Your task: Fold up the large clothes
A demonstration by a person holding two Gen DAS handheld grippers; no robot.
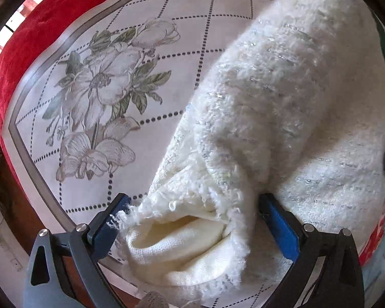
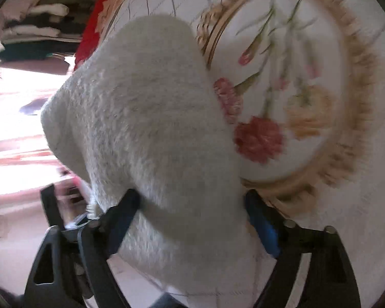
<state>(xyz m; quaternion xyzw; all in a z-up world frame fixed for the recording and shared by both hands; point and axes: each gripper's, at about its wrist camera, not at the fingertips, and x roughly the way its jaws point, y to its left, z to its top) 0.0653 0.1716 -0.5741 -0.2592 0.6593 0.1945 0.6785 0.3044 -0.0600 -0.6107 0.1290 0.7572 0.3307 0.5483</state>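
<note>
A fluffy cream-white knitted garment with faint silver threads (image 1: 282, 118) is being shown draped across a white table covering printed with pale flowers and dotted diamond lines (image 1: 110, 87), running from about one o'clock down to six o'clock in the left wrist view. Its open cuff or hem end, with the smooth cream lining exposed, is lying between the blue-padded arms of the left tongs (image 1: 192, 220), which are being held wide; the fabric is brushing the pads, yet whether it is being pinched cannot be told. A red plush cloth (image 1: 30, 41) is being seen along the table edge at ten o'clock. In the blurred right wrist view, the same garment (image 2: 146, 107) is bulging from six o'clock toward eleven o'clock, passing between the arms of the right tongs (image 2: 192, 205), which are standing wide apart with the cloth loosely filling the gap. A round gold-fringed floral medallion (image 2: 295, 89) is being shown at two o'clock, and stacked folded clothes (image 2: 38, 23) at ten o'clock.
</note>
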